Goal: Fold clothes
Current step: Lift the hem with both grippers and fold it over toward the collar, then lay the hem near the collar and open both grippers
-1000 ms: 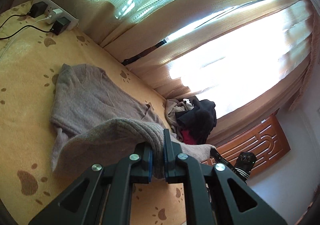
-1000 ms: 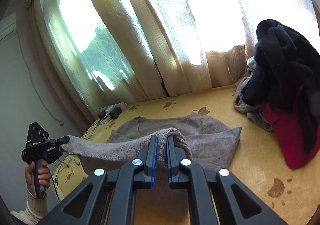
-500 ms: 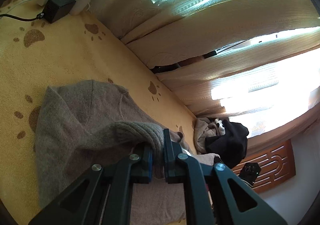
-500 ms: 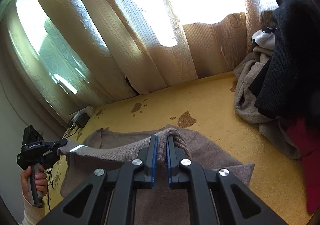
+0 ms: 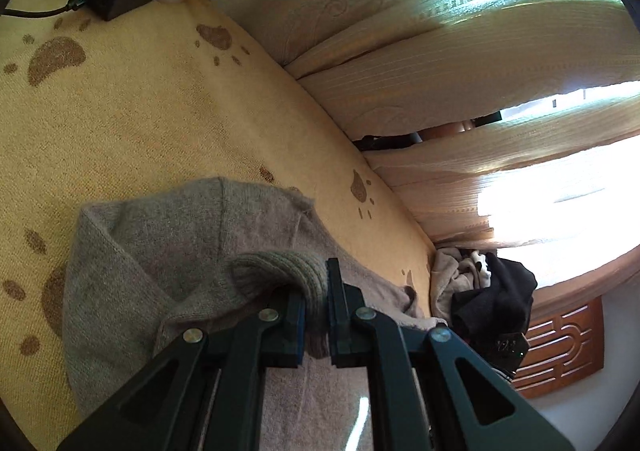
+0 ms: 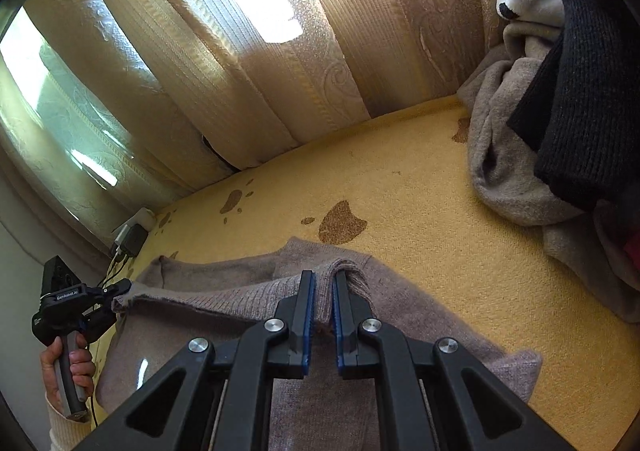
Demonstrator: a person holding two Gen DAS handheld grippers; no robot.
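The right gripper (image 6: 323, 293) is nearly closed, pinching the ribbed hem of the grey sweater (image 6: 400, 315). The left gripper (image 5: 316, 291) clamps the same hem further along, held level by a hand (image 6: 68, 367). The sweater lies on the yellow blanket (image 6: 420, 191), laundry pile (image 6: 560, 99) beyond.

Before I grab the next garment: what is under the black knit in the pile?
Under the black knit lies a crumpled grey garment and a sliver of red, all on the yellow blanket. Anything deeper is covered.
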